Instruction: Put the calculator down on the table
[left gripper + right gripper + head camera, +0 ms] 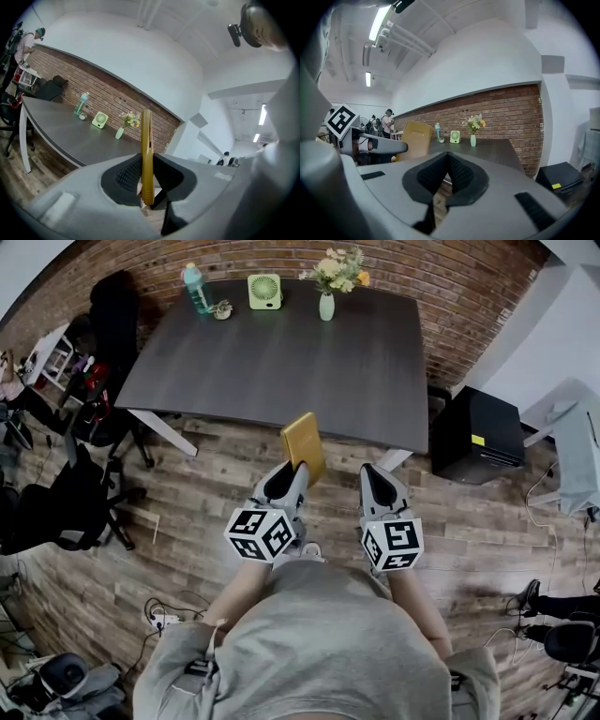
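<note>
A flat yellow calculator (304,444) stands on edge in my left gripper (293,474), which is shut on it; it hangs just short of the near edge of the dark table (281,362). In the left gripper view the calculator (146,154) shows edge-on between the black pads, its top pointing at the table (70,136). My right gripper (375,482) is beside it, a little to the right, shut with nothing in it. The right gripper view shows the calculator's yellow back (415,139) at left and the left gripper (377,145) holding it.
On the table's far edge stand a teal bottle (195,287), a small green fan (264,291) and a vase of flowers (326,298). A black box (476,435) sits on the wooden floor at right. Office chairs (66,502) crowd the left side.
</note>
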Demonstrator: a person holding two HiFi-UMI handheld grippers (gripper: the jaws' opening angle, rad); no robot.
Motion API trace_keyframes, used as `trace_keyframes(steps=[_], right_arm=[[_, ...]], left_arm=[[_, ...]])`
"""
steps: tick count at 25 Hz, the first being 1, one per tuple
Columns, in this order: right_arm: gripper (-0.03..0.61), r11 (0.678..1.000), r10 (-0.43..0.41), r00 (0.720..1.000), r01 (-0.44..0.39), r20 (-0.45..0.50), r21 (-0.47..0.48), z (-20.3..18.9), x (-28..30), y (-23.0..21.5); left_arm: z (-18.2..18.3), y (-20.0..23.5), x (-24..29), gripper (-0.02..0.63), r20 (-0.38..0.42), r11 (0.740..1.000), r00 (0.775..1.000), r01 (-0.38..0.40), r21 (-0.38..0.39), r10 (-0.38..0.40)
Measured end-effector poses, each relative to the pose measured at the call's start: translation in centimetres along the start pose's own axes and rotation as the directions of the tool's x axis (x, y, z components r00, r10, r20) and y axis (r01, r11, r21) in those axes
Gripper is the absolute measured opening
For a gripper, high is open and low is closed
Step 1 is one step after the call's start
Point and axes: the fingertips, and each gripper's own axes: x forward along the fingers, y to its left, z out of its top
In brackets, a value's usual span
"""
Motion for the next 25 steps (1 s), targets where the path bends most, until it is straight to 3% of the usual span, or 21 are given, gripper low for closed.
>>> trace_keyframes(steps=[12,25], right_arm=[[0.002,1.000,-0.015,1.000,0.015,-0.007,-0.013,0.5,4.5,0.9],[0.002,0.999,-0.035,0.999,0.035,-0.020,-0.021,0.4,5.5,-0.1]], left_arm=[[1.6,4.0,2.4,0.084,-0.016,1.000,1.000,0.019,-0.004,-0.020],[1.7,4.9,4.9,0.084,-0.031,0.999,0.999,0.035,-0.001,-0.035]])
